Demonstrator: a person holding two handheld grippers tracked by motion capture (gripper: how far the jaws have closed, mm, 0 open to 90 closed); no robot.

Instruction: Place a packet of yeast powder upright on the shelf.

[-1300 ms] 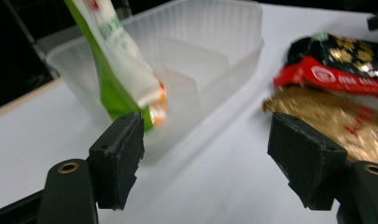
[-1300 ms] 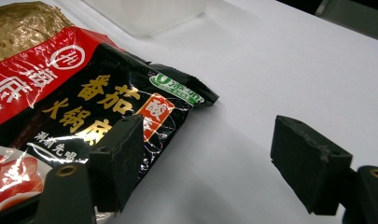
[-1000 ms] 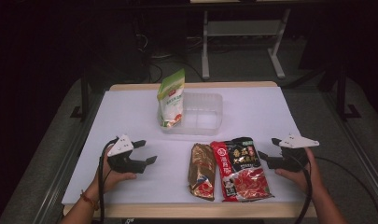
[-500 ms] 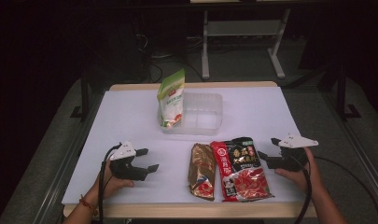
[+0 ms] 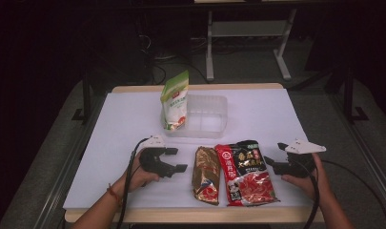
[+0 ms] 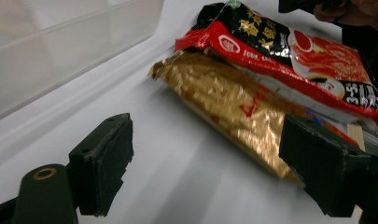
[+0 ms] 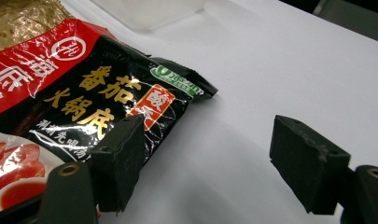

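Two flat pouches lie side by side at the table's near edge: a crinkled gold foil packet [image 5: 205,174] and, touching its right side, a glossy red-and-black plastic sauce pouch [image 5: 244,172].

The left gripper [image 5: 177,160] sits just left of the gold packet, aimed at it. Its jaws have just been opening and stand wide apart with nothing between them; in the left gripper view the gold packet [image 6: 233,105] lies ahead of the pads. The right gripper [image 5: 270,161] hovers at the red pouch's upper right corner, jaws apart and empty.

Handling guess for the gold packet: light, soft-walled, the foil slick and creased, and the contents probably shift. It lies flat on the white table cover [image 5: 124,129], so a pinch from above would likely slide. Better to take the long left edge or an end seam, where the film is stiffer.

Behind them, a clear rigid plastic bin [image 5: 207,117] stands with a green-and-white stand-up pouch [image 5: 174,101] upright at its left end.
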